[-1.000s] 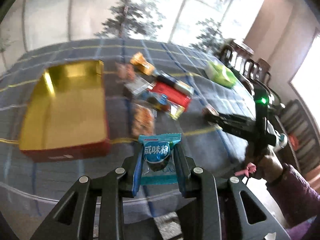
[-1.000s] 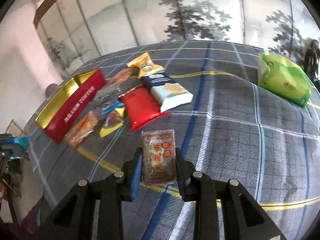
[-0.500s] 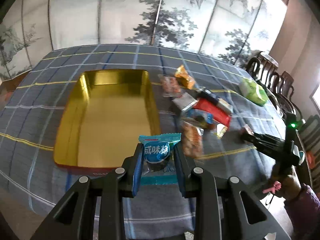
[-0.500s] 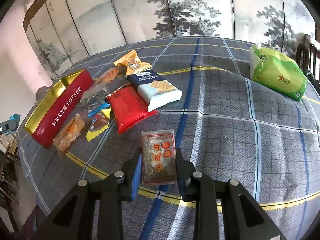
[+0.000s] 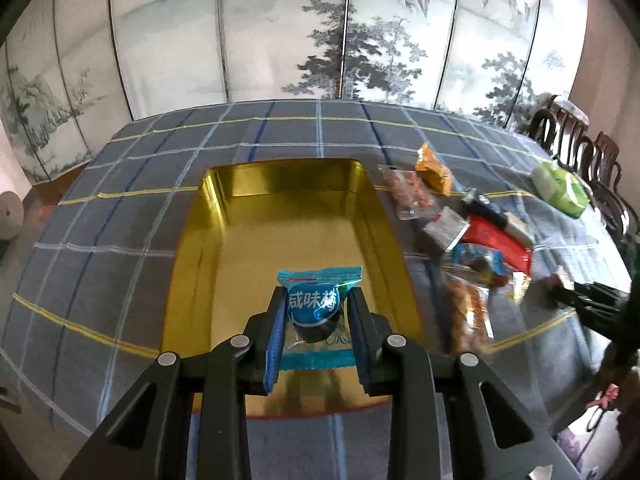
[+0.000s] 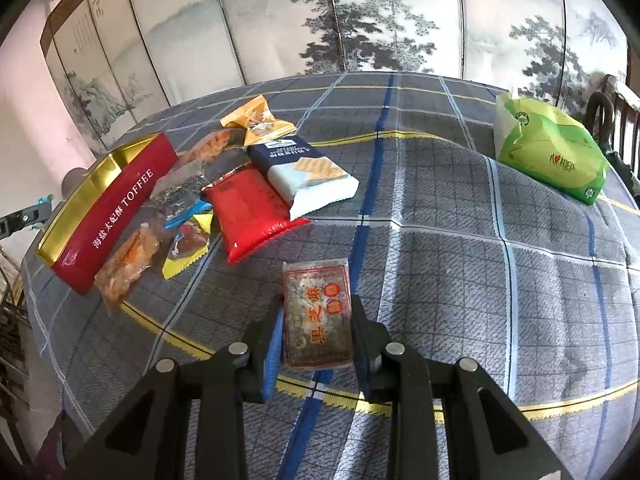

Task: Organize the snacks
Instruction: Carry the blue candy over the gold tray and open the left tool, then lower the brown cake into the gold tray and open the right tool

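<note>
My left gripper [image 5: 317, 320] is shut on a blue snack packet [image 5: 316, 304] and holds it above the near end of the gold-lined red tin [image 5: 276, 216], which has nothing in it. My right gripper [image 6: 316, 320] is shut on a brown sesame snack packet [image 6: 317, 312] and holds it above the tablecloth, right of the tin [image 6: 104, 212]. A pile of snacks lies beside the tin: a red packet [image 6: 248, 208], a navy and white cracker pack [image 6: 304, 172], an orange packet [image 6: 256, 120] and several small ones [image 6: 132, 256].
A green tissue pack [image 6: 548, 148] lies at the table's far right. Dark wooden chairs [image 5: 588, 160] stand along the right side. A painted folding screen [image 5: 320, 40] stands behind the table. The plaid tablecloth [image 6: 480, 280] is rumpled on the right.
My left gripper has swung left with the blue packet, from beside the tin to above its near end. My right gripper has held its packet nearly still.
</note>
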A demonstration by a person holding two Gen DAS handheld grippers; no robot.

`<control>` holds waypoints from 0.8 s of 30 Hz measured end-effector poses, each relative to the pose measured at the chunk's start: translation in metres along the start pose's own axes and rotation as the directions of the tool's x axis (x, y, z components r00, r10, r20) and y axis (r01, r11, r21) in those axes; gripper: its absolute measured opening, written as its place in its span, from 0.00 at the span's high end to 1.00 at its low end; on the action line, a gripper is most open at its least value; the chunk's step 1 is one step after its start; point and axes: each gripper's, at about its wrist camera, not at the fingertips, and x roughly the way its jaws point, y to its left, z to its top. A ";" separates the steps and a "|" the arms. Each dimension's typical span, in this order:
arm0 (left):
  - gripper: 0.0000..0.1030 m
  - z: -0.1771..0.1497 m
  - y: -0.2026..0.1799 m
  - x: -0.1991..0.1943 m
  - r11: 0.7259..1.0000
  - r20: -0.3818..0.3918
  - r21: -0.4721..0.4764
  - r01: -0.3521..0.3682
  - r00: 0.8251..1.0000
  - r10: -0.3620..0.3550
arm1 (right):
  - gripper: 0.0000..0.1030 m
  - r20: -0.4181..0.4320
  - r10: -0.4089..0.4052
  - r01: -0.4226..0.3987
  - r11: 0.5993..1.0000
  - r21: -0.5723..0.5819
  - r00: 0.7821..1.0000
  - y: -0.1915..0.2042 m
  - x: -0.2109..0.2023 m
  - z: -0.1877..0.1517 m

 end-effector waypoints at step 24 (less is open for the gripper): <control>0.22 0.041 0.045 0.037 0.998 0.017 -0.006 -0.055 0.998 0.055 | 0.71 0.003 -0.027 0.027 0.999 0.017 1.000 0.003 -0.003 -0.001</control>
